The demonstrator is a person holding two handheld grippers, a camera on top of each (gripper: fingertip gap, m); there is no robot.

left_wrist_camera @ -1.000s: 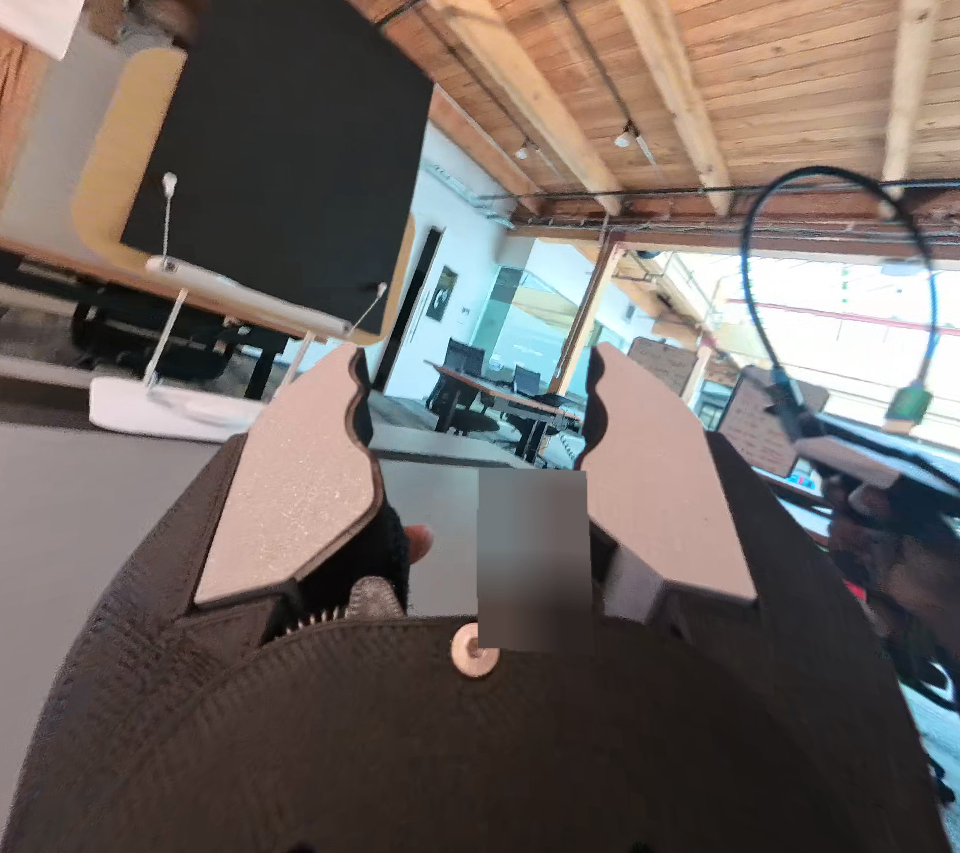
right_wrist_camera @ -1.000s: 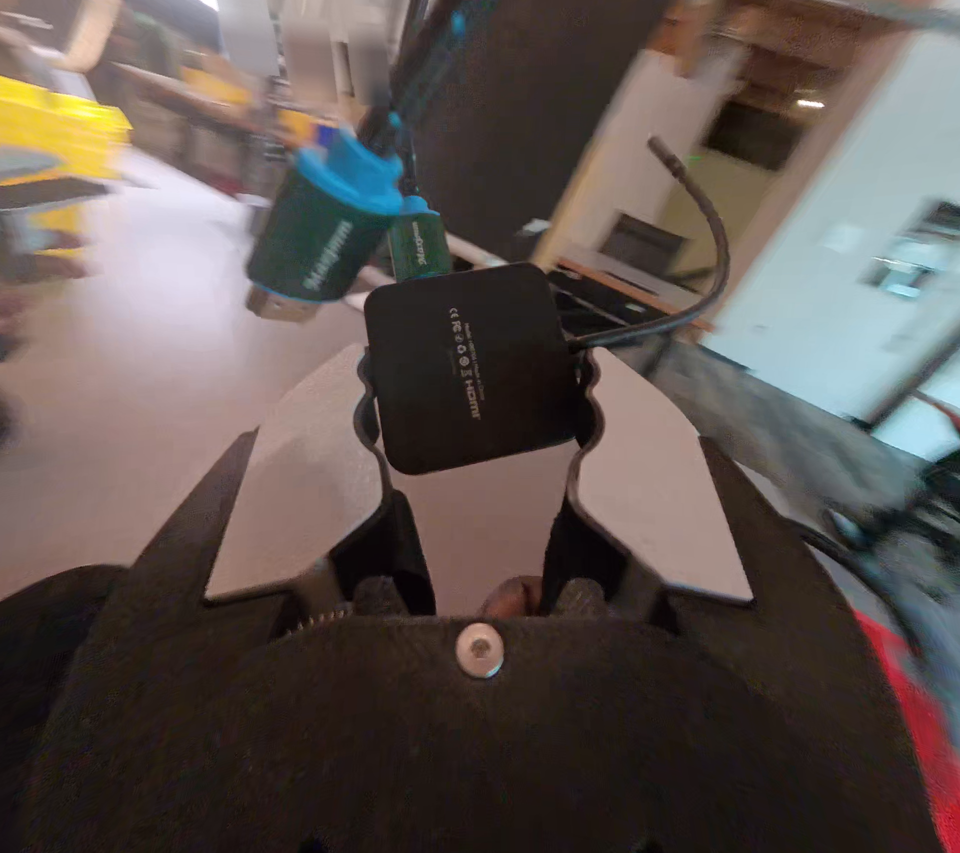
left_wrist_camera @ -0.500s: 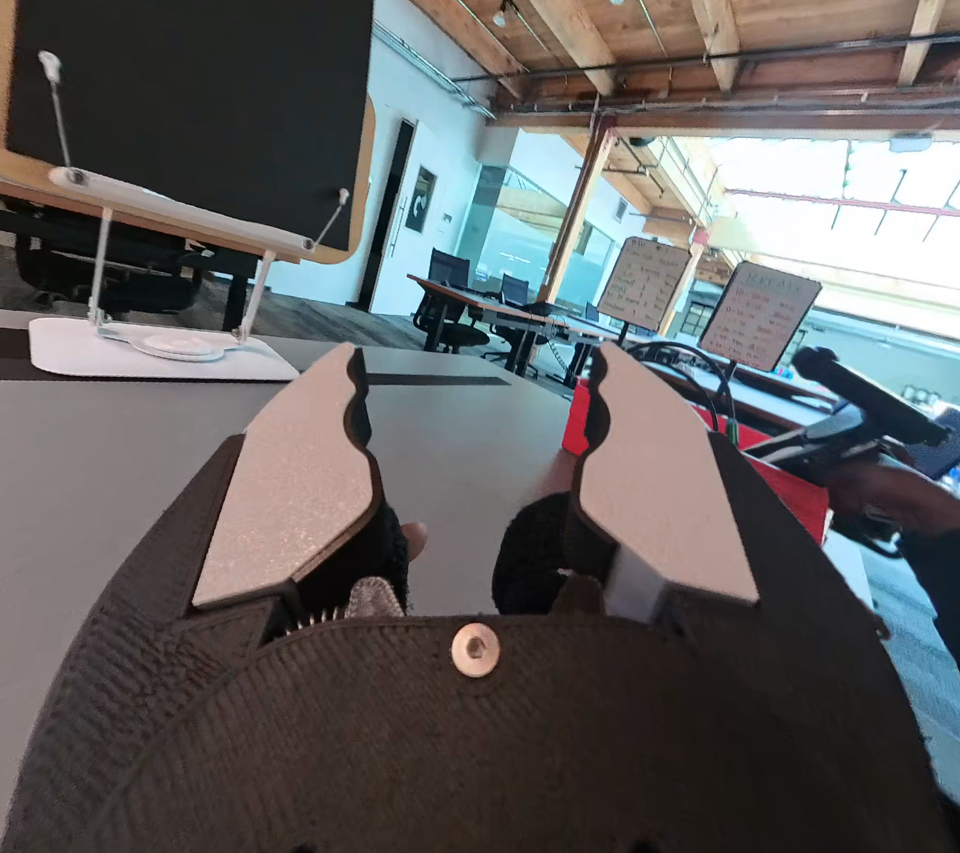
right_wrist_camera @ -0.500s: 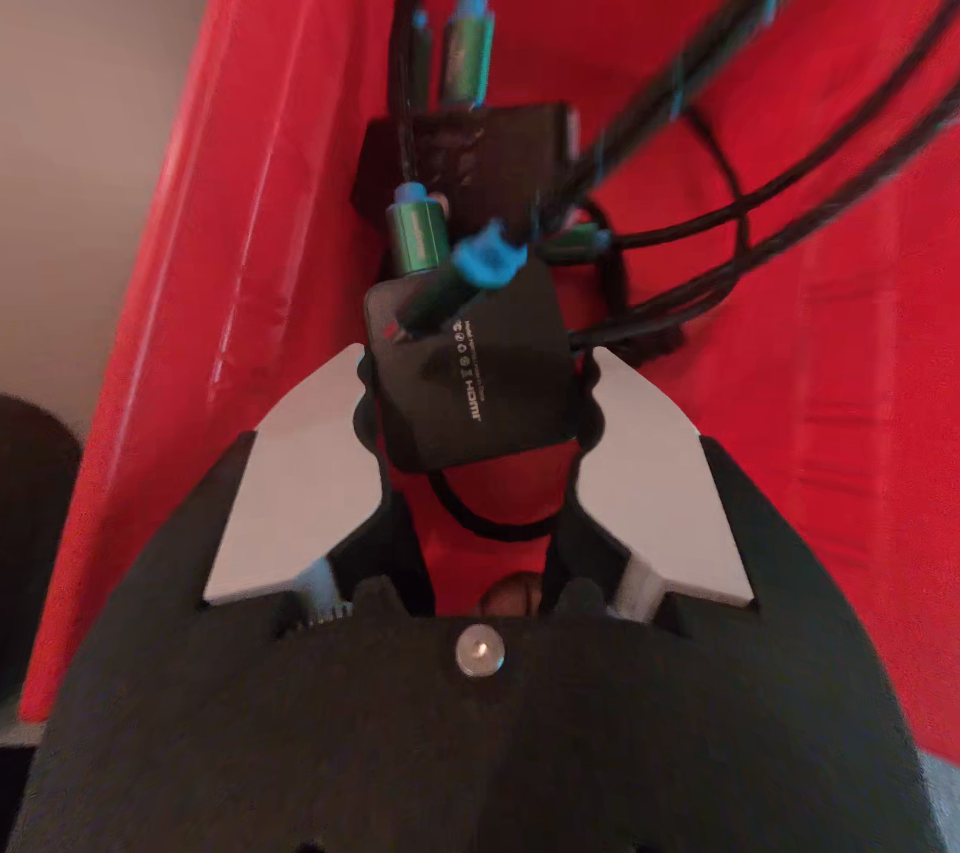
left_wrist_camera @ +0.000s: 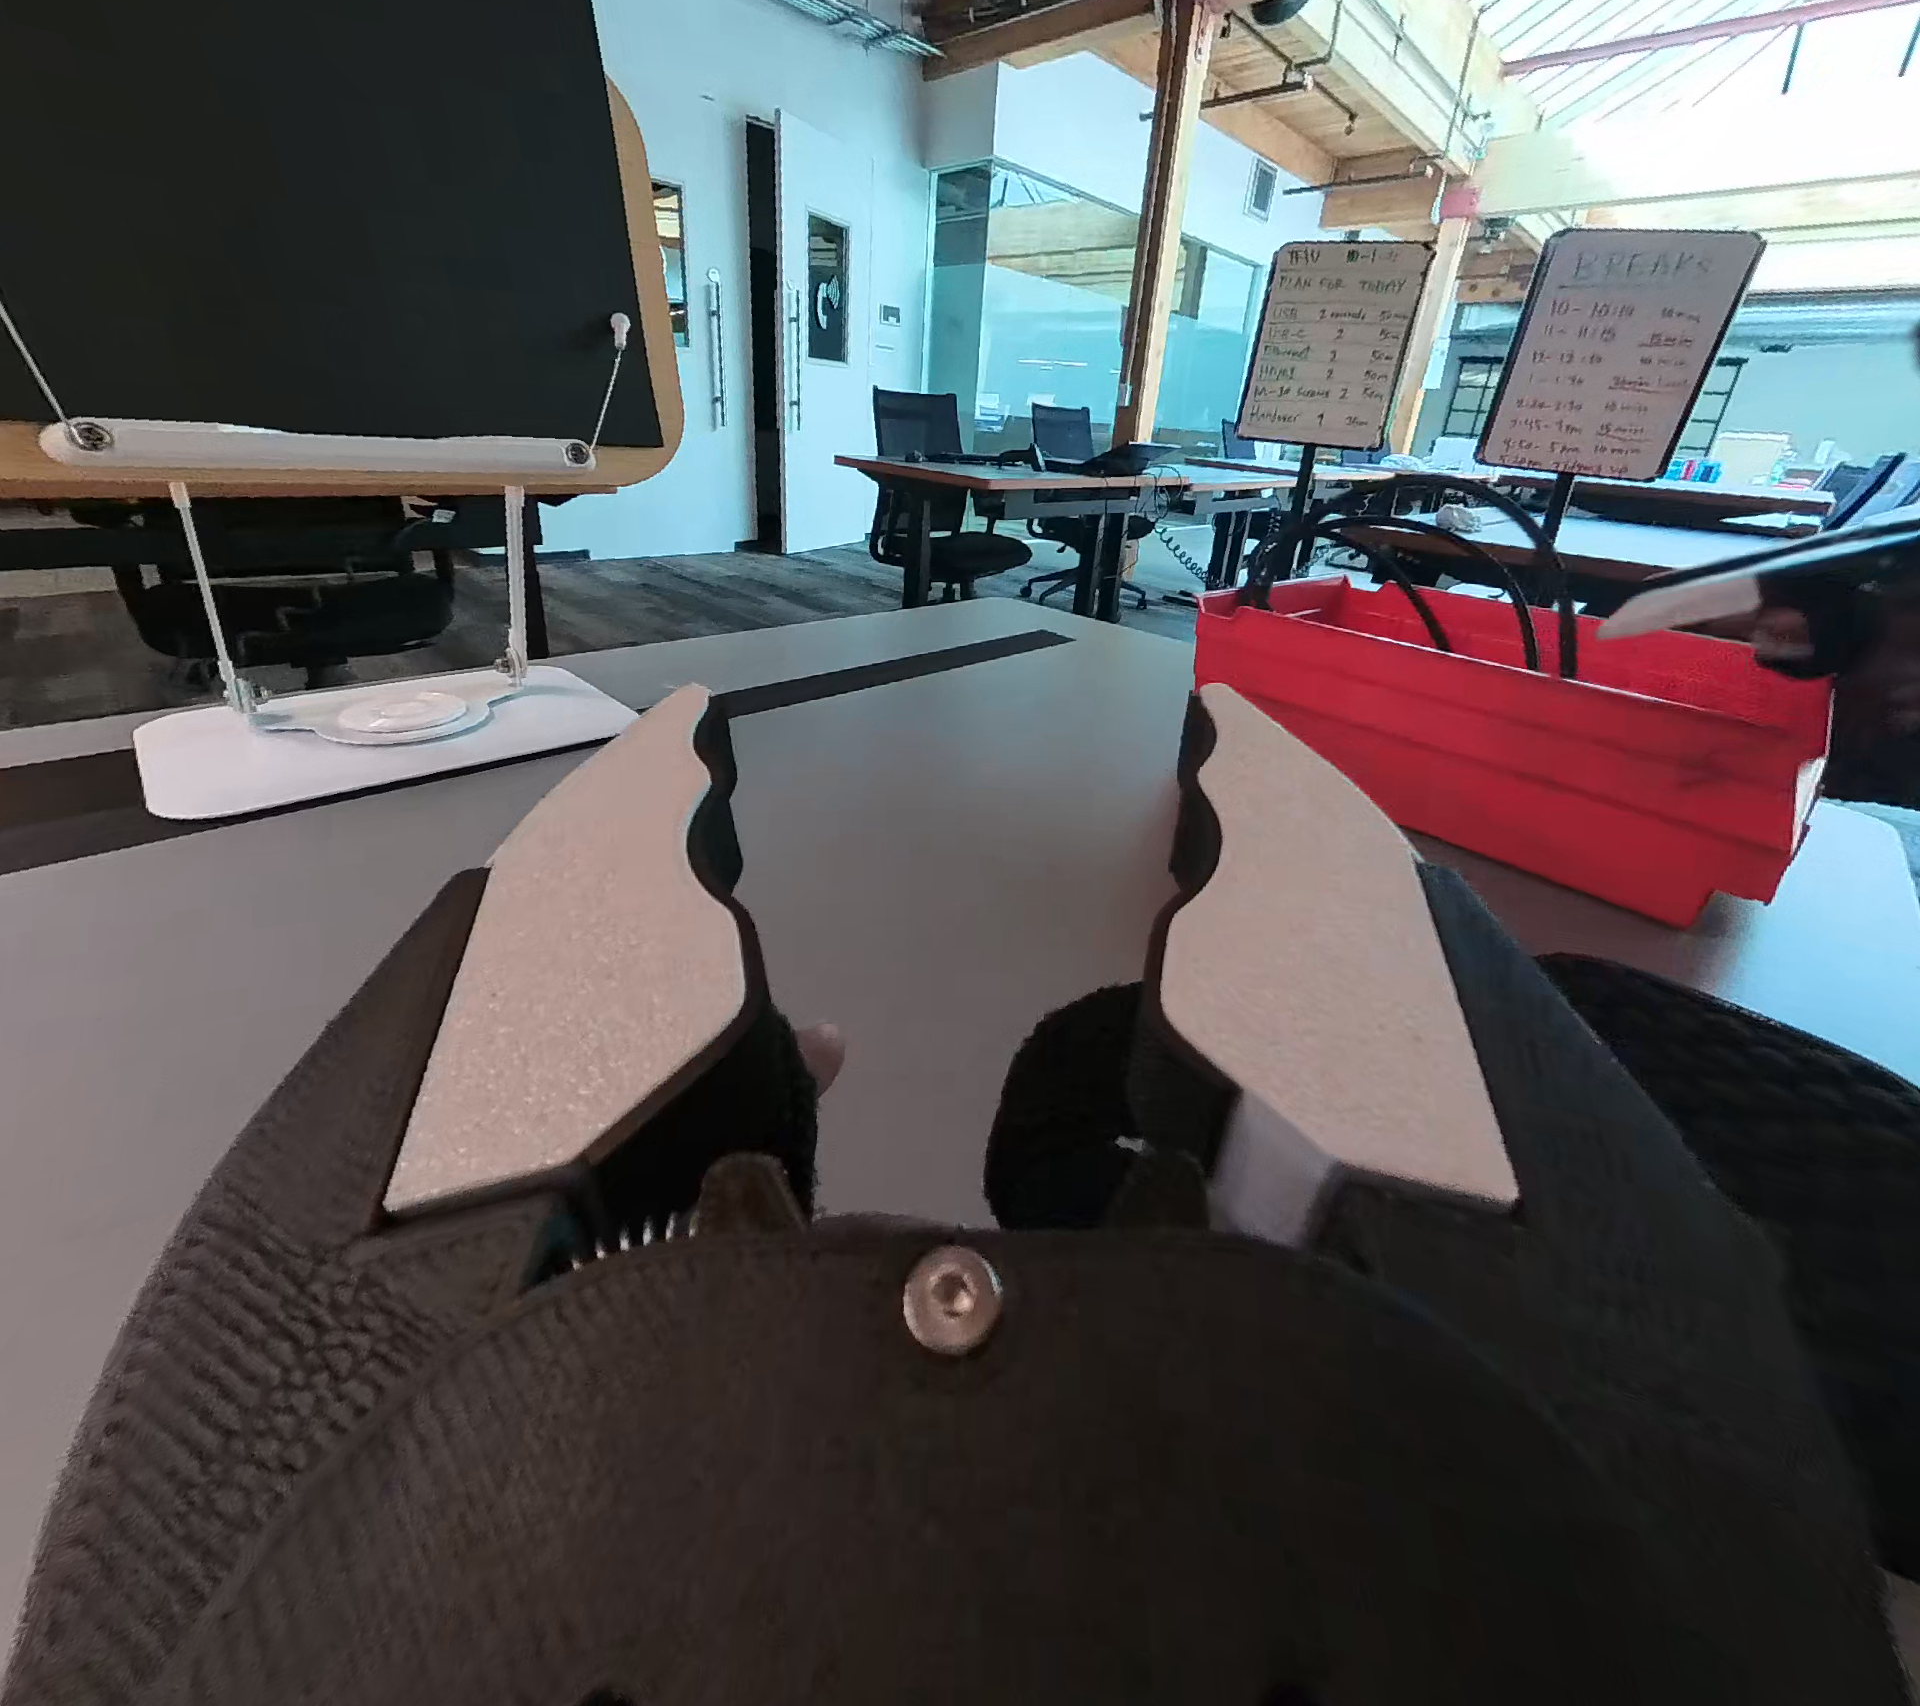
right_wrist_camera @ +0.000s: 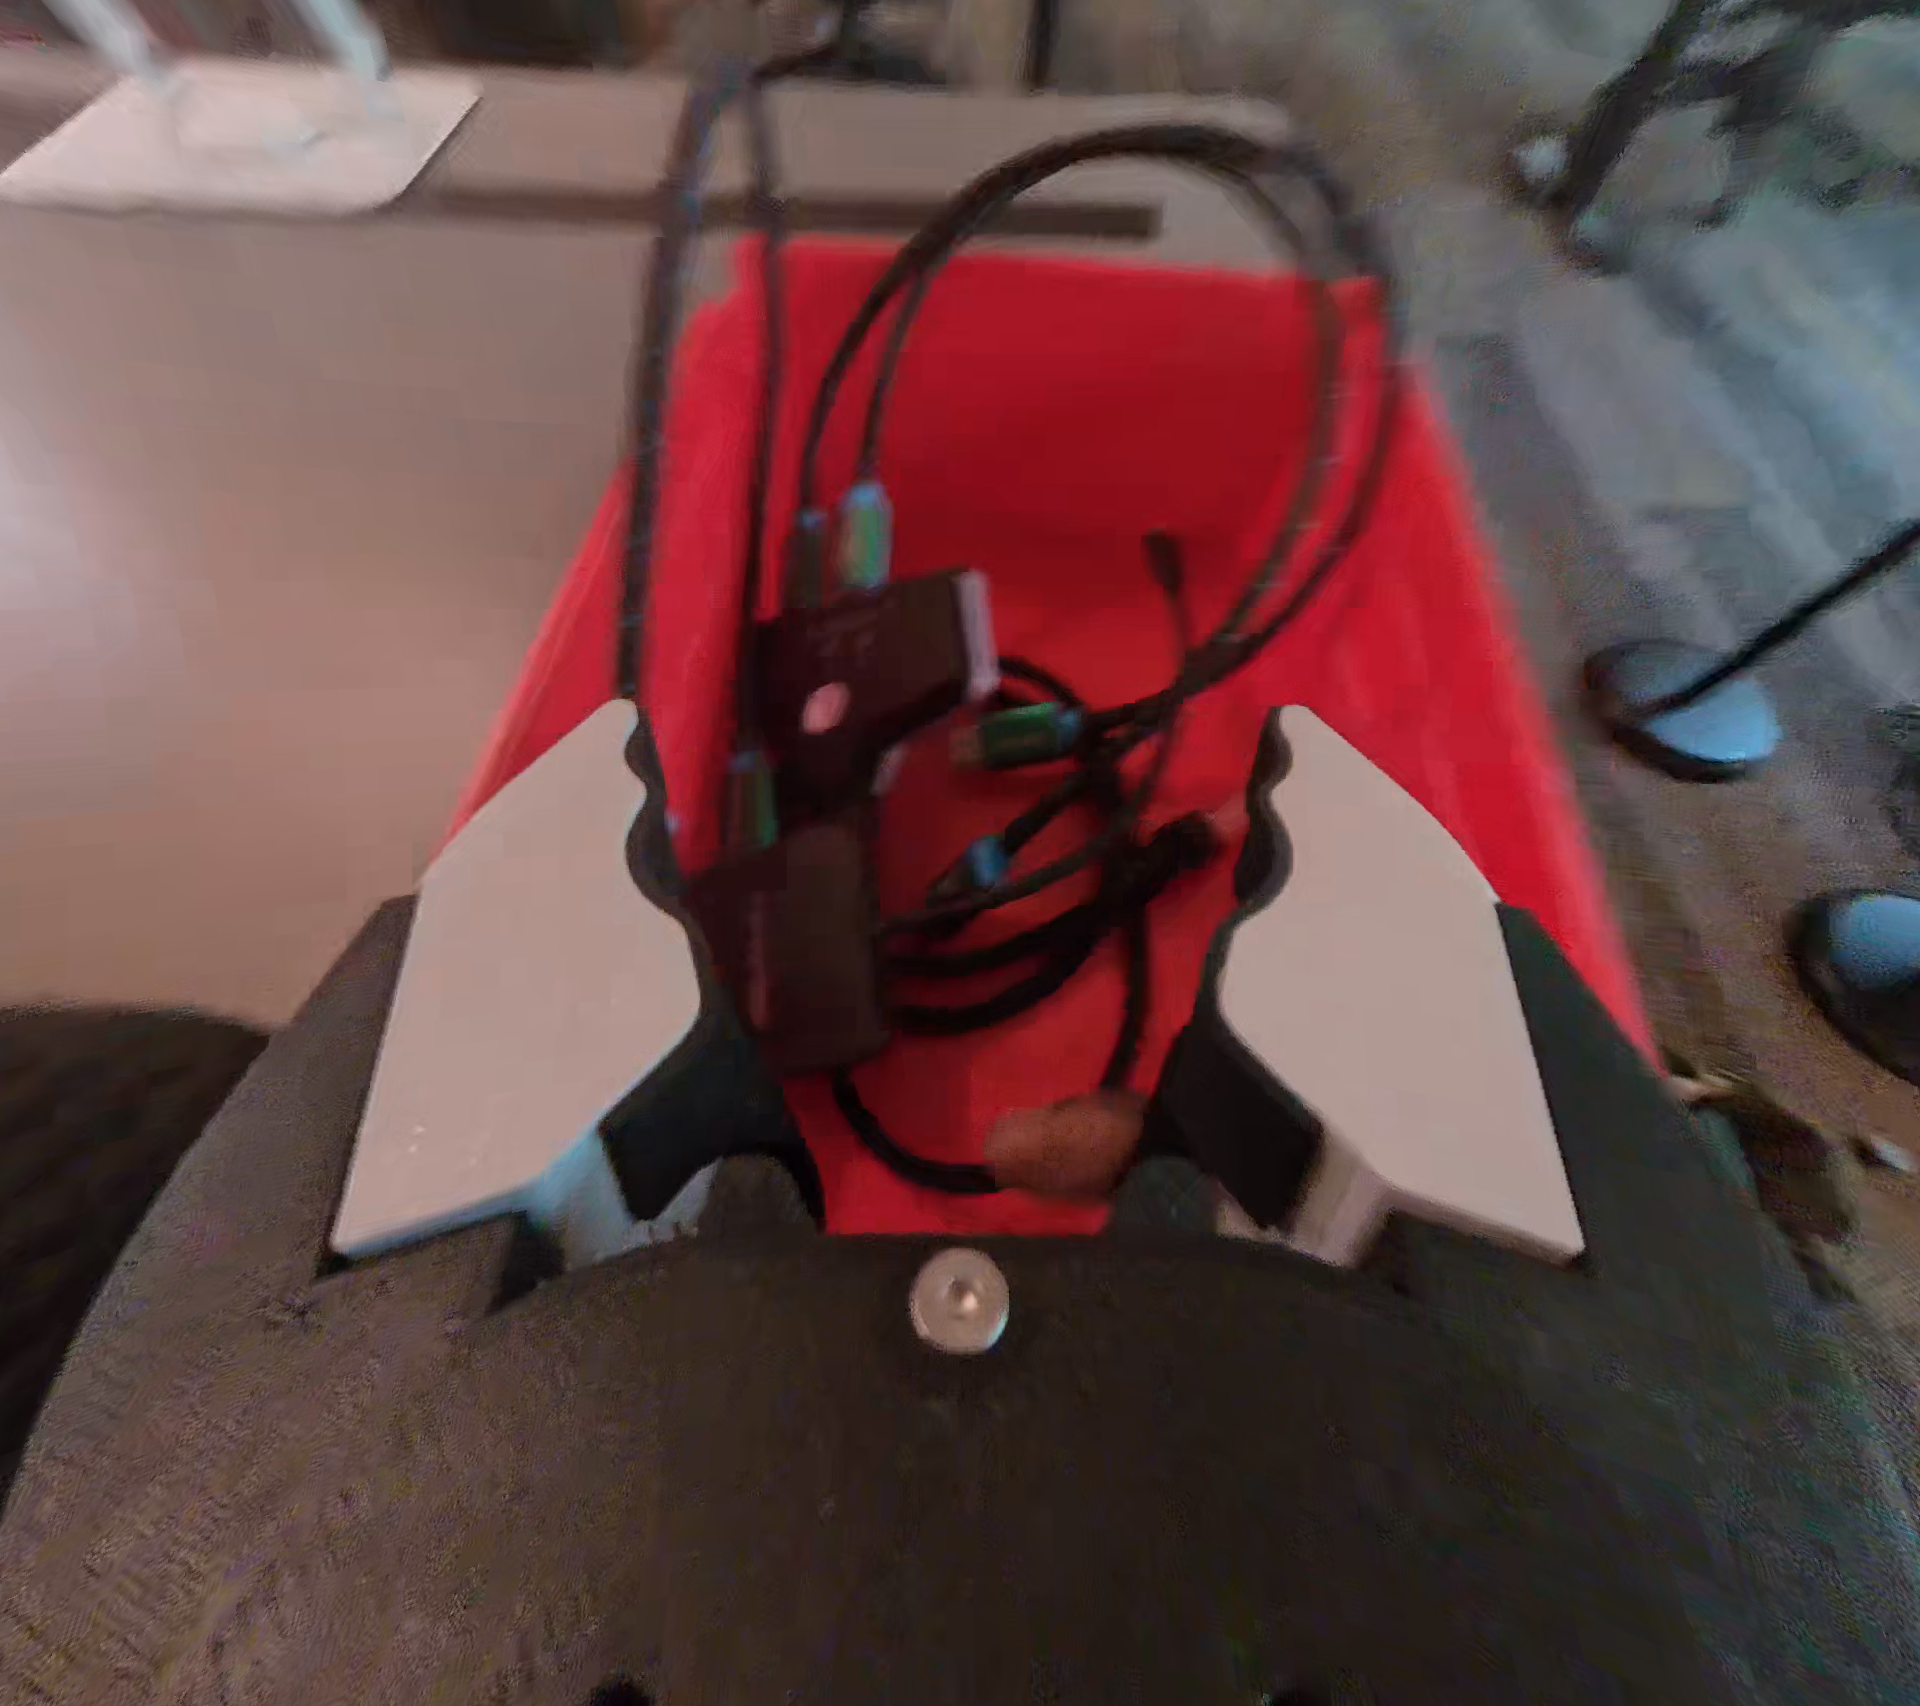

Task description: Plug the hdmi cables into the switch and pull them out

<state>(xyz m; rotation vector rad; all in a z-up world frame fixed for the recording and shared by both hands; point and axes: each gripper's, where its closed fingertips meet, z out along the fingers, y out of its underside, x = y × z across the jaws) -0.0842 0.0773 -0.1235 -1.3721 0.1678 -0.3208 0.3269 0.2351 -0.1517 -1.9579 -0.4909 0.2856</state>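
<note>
Both grippers empty, jaws wide: the right gripper [right_wrist_camera: 951,783] hovers over 2 switches [right_wrist_camera: 800,950] and cables [right_wrist_camera: 1091,409] in the red bin [right_wrist_camera: 1455,617]; the left gripper [left_wrist_camera: 951,757] waits above the table [left_wrist_camera: 935,825]. The work looks finished or between rounds; any next move needs a fresh grasp.

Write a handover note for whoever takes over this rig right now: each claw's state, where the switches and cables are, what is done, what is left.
Left claw: open, empty, over the grey table.
Right claw: open, empty, above the red bin.
The nearer switch and the farther switch lie in the bin among the HDMI cables.
Done, as far as the blur allows: green plugs seem seated in both switches; one loose plug lies beside them.
Left: probably pulling the seated plugs out.
</note>
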